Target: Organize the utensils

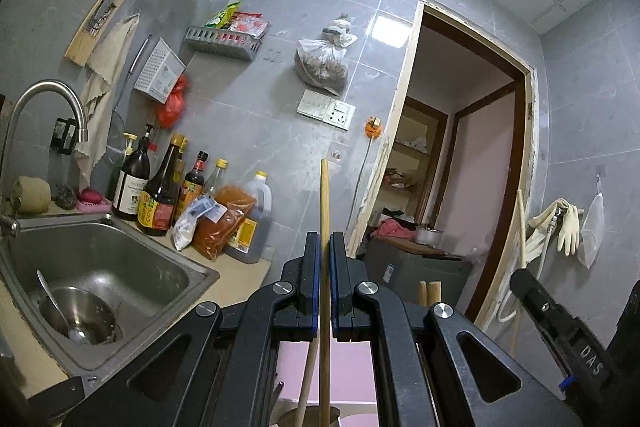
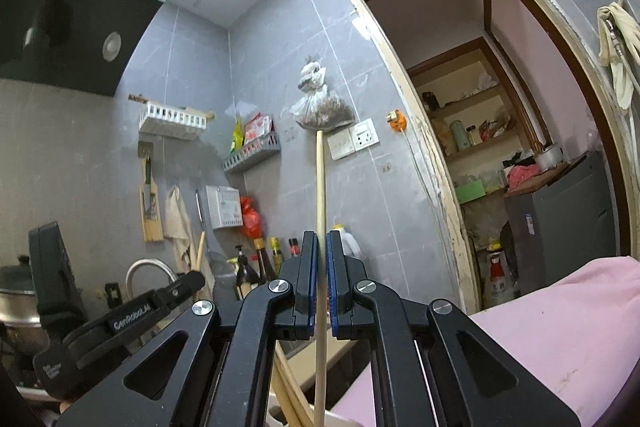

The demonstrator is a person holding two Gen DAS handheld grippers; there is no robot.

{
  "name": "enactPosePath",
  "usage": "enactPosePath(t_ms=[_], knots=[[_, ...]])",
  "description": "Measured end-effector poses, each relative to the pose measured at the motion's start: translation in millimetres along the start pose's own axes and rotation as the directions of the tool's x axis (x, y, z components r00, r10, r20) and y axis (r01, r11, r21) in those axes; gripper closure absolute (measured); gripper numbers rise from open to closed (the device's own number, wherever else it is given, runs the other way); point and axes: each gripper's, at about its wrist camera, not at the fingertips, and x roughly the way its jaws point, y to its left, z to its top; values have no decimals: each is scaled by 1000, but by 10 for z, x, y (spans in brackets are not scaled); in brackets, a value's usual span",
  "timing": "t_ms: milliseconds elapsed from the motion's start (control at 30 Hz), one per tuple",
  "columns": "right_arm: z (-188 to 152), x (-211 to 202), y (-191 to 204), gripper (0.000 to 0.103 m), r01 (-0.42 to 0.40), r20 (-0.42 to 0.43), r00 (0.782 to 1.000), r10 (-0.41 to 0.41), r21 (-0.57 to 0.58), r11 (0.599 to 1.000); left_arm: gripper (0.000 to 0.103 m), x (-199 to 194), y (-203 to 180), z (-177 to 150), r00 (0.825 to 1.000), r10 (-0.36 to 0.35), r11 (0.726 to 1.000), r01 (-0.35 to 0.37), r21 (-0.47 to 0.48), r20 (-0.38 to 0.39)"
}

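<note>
Left wrist view: the left gripper (image 1: 325, 239) is clamped on an upright chopstick (image 1: 325, 195) pointing to twelve o'clock, with the sink (image 1: 132, 267) at nine o'clock. The right gripper (image 2: 322, 239) likewise pinches an upright paler chopstick (image 2: 319, 179).

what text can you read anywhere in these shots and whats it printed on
"GenRoboLAI", last letters unsure: on the left gripper body, right wrist view.
"DAS": on the right gripper body, left wrist view; the rest is cut off.
Sauce bottles and oil jug labels: too small to read.
Hanging white box print: blurred.
</note>
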Motion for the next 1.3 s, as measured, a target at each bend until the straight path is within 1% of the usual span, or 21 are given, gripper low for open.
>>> enactPosePath(t_ms=[133, 233, 333, 533, 600, 767, 867, 900, 967, 1000, 1033, 1100, 1133, 1167, 1200, 1267, 1300], knots=[[-109, -12, 94, 100, 63, -20, 998, -64, -61, 996, 101, -9, -61, -65, 1000, 7, 1000, -7, 16, 1], [-154, -8, 110, 100, 87, -35, 995, -90, -79, 993, 101, -33, -92, -106, 1000, 9, 1000, -9, 20, 5], [-181, -6, 91, 100, 93, -53, 994, -97, -71, 993, 101, -66, -125, -126, 1000, 5, 1000, -5, 26, 5], [-197, -35, 51, 99, 98, -74, 992, -102, -55, 994, 101, -137, -108, -131, 1000, 1, 1000, -1, 10, 5], [-198, -44, 49, 99, 98, -78, 992, -102, -54, 994, 101, -155, -119, -132, 1000, 15, 1000, -15, 17, 11], [-202, -52, 57, 99, 89, -89, 992, -93, -54, 995, 100, -174, -159, -141, 1000, 25, 999, -25, 35, -1], [-195, -73, 52, 99, 84, -95, 992, -89, -52, 995, 99, -194, -204, -140, 999, 23, 998, -22, 56, -22], [-186, -80, 49, 98, 84, -98, 991, -89, -50, 995, 98, -201, -205, -143, 999, 20, 998, -19, 52, -27], [-162, -96, 31, 97, 86, -101, 991, -90, -44, 995, 90, -223, -211, -136, 999, 15, 999, -13, 42, -37], [-154, -113, 23, 96, 87, -100, 991, -91, -41, 995, 83, -244, -221, -132, 999, 11, 999, -9, 41, -42], [-138, -128, 18, 95, 88, -100, 991, -92, -40, 995, 78, -261, -230, -130, 999, 10, 999, -8, 42, -43], [-108, -158, 8, 93, 89, -97, 991, -93, -39, 995, 78, -295, -251, -124, 999, 8, 999, -6, 44, -46], [-92, -175, -3, 90, 91, -99, 991, -94, -36, 995, 78, -302, -260, -118, 999, 6, 999, -4, 43, -54], [-82, -186, -14, 85, 91, -101, 990, -94, -32, 995, 78, -315, -275, -113, 998, 4, 999, -1, 39, -63], [-69, -207, -26, 82, 89, -103, 990, -92, -29, 996, 78, -328, -289, -108, 998, 3, 999, -1, 39, -68], [-58, -251, -34, 81, 89, -102, 990, -93, -42, 995, 76, -371, -355, -102, 997, 9, 999, -5, 54, -73], [-53, -271, -44, 81, 88, -103, 990, -93, -46, 995, 73, -400, -391, -105, 997, 2, 998, 3, 60, -74]])
